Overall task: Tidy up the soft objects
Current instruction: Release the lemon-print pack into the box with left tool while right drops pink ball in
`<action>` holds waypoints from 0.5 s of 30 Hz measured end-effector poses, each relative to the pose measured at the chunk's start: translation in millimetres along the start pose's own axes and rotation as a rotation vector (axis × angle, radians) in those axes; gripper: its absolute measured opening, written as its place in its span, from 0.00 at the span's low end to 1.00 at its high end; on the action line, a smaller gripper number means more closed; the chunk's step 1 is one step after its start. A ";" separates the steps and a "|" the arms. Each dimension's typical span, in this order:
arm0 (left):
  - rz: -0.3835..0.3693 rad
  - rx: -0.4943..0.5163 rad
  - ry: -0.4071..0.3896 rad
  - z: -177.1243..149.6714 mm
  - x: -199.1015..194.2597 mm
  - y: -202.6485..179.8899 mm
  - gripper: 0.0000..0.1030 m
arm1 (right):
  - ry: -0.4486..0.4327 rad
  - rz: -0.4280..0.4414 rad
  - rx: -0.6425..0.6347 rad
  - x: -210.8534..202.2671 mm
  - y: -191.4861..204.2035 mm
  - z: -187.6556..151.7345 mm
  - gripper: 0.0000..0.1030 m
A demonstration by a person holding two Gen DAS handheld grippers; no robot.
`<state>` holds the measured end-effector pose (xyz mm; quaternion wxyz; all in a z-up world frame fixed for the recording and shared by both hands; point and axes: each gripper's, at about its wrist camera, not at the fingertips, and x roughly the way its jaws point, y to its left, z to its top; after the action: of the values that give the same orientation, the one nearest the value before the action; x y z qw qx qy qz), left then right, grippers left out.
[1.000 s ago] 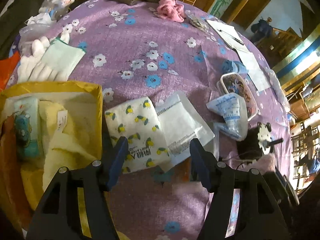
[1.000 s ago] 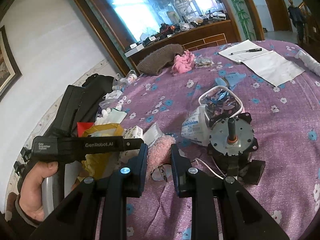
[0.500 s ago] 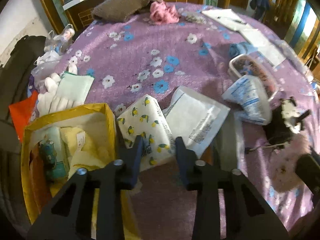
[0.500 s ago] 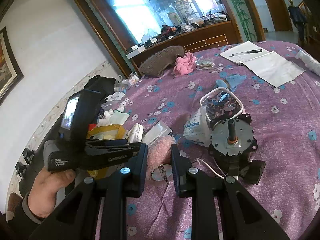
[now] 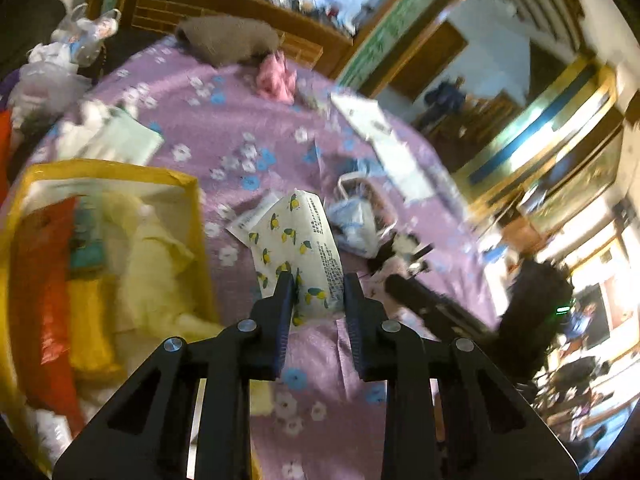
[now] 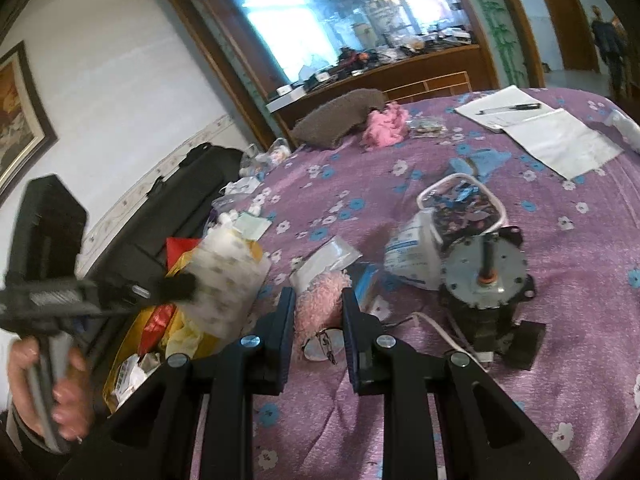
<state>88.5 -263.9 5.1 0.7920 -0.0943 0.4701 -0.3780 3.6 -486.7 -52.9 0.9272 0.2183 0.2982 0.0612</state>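
Left gripper (image 5: 318, 286): jaws just closed on lemon-print tissue pack (image 5: 298, 248), pack lifted, centre of left view, clear of cloth. Grip only at pack's lower end; soft wrap could slip or swing out.

Yellow bag (image 5: 188, 184) at left of frame; floppy rim may snag pack.

Right gripper (image 6: 319, 304): nearly closed around pink fluffy item (image 6: 316, 300), lower centre of right view; pinch itself unclear. Glasses (image 6: 324, 346) beneath may drag.

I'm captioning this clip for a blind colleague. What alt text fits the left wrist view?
The left gripper is shut on a lemon-print tissue pack, lifted clear of a purple flowered tablecloth. To its left stands an open yellow bag holding soft yellow cloth and red packets; a clear packet lies just behind the pack. The picture is motion-blurred.
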 end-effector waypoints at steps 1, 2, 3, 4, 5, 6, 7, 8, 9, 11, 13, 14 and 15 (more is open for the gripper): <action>-0.003 -0.006 -0.021 -0.2 -10.9 5.5 0.24 | 0.004 0.005 -0.014 0.9 3.0 -0.8 0.20; -0.006 -0.016 -0.037 -1.1 -19.5 10.8 0.24 | 0.006 0.012 -0.021 1.6 4.5 -1.2 0.20; -0.009 -0.026 -0.044 -1.9 -26.6 16.8 0.24 | 0.007 0.023 -0.034 2.7 7.3 -1.5 0.20; -0.008 -0.037 -0.056 -2.1 -35.9 24.8 0.24 | 0.009 0.032 -0.047 4.3 9.8 -2.1 0.20; 0.005 -0.042 -0.070 -1.5 -42.8 32.0 0.24 | 0.016 0.043 -0.053 6.0 12.0 -2.5 0.20; 0.016 -0.049 -0.077 0.0 -47.5 38.8 0.24 | 0.024 0.055 -0.054 7.7 14.8 -2.7 0.20; 0.020 -0.056 -0.084 0.7 -51.7 45.7 0.24 | 0.036 0.065 -0.061 9.6 19.6 -2.1 0.20; 0.028 -0.057 -0.090 3.1 -53.9 52.0 0.24 | 0.046 0.070 -0.072 10.4 25.9 -1.4 0.20; 0.048 -0.056 -0.095 6.7 -56.1 58.3 0.24 | 0.056 0.081 -0.086 11.4 34.8 0.3 0.20; 0.072 -0.057 -0.102 12.4 -57.8 68.0 0.24 | 0.076 0.101 -0.118 16.5 57.9 6.7 0.20; 0.078 -0.043 -0.099 20.4 -55.2 74.5 0.24 | 0.083 0.124 -0.163 25.1 82.3 14.3 0.20; 0.094 -0.035 -0.098 23.2 -52.4 77.1 0.24 | 0.083 0.130 -0.177 29.6 89.6 17.4 0.20; 0.123 -0.017 -0.086 27.5 -46.0 80.3 0.24 | 0.087 0.138 -0.203 41.0 102.0 22.4 0.20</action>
<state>139.4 -182.0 10.4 0.8325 -0.0881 0.4436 -0.3201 51.7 -393.4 -13.1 0.9243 0.1406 0.3146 0.1643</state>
